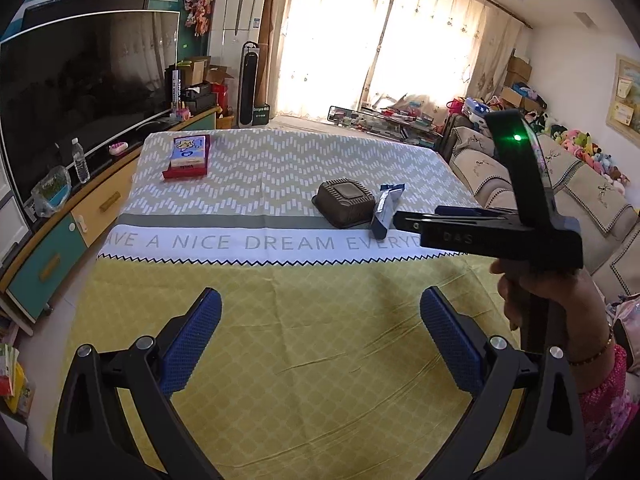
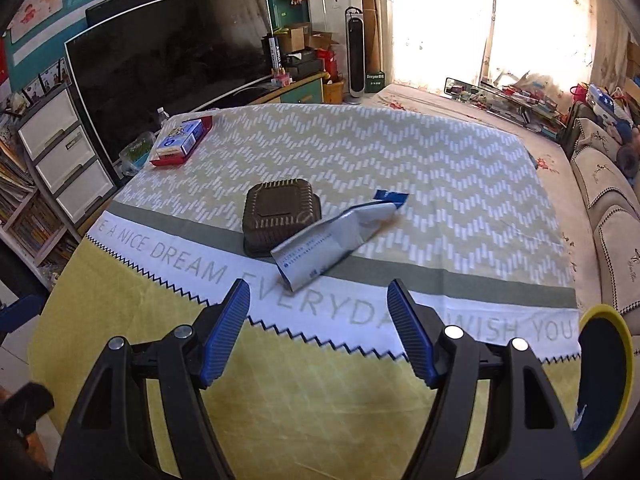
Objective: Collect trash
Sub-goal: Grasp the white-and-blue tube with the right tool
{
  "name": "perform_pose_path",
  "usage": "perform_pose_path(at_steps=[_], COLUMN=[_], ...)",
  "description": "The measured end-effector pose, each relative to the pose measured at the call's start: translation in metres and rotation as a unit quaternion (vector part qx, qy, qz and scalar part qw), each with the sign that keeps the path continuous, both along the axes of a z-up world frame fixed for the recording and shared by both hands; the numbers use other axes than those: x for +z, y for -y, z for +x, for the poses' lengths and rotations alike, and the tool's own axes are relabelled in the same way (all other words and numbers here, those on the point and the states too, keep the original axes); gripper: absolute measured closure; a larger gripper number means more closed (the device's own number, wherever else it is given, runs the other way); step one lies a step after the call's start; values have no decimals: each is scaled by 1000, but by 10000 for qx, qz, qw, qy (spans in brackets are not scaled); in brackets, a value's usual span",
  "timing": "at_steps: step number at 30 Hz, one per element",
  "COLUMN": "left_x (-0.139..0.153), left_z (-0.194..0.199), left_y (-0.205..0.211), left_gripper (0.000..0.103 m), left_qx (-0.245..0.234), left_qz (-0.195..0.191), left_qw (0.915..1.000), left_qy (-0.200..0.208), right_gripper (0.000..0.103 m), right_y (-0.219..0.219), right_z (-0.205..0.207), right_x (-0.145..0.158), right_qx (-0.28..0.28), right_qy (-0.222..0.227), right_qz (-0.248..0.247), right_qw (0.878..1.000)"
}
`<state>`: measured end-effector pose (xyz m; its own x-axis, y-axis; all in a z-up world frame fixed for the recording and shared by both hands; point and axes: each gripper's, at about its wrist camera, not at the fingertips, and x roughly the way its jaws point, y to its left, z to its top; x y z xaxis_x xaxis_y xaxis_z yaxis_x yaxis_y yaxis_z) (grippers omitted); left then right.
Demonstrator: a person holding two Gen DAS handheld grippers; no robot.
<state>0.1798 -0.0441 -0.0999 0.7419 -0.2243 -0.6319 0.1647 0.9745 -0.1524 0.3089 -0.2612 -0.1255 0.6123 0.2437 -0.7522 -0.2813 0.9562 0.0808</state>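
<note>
A dark brown plastic tray (image 1: 344, 202) lies upside down mid-table; it also shows in the right wrist view (image 2: 278, 210). A silver and blue wrapper (image 1: 385, 211) lies just right of it, touching it (image 2: 336, 240). A blue carton on a red box (image 1: 188, 157) sits at the far left corner (image 2: 180, 142). My left gripper (image 1: 320, 340) is open and empty over the yellow cloth near the front. My right gripper (image 2: 318, 332) is open and empty, just short of the wrapper; in the left wrist view its fingertips (image 1: 404, 222) almost touch the wrapper.
A table with a yellow and grey patterned cloth (image 1: 280, 340) fills the middle. A yellow-rimmed dark bin (image 2: 604, 384) stands at the table's right front. A TV cabinet (image 1: 60, 240) runs along the left. A sofa (image 1: 580, 200) is on the right.
</note>
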Motion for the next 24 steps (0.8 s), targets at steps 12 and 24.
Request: perform_pose_path(at_steps=[12,24], left_x=[-13,-22], left_z=[-1,7], left_y=[-29,-17], left_gripper=[5,5], left_qx=[190,43], left_qz=[-196,-238], left_qw=[9995,9993], left_qy=[-138,-276], right_gripper=[36,36], right_y=[-8,19], right_z=[35,51], right_x=[-29,-30], right_qx=[-500,-710], right_qy=[-275,-376], right_qz=[-445,-279], right_qw=[9974,9964])
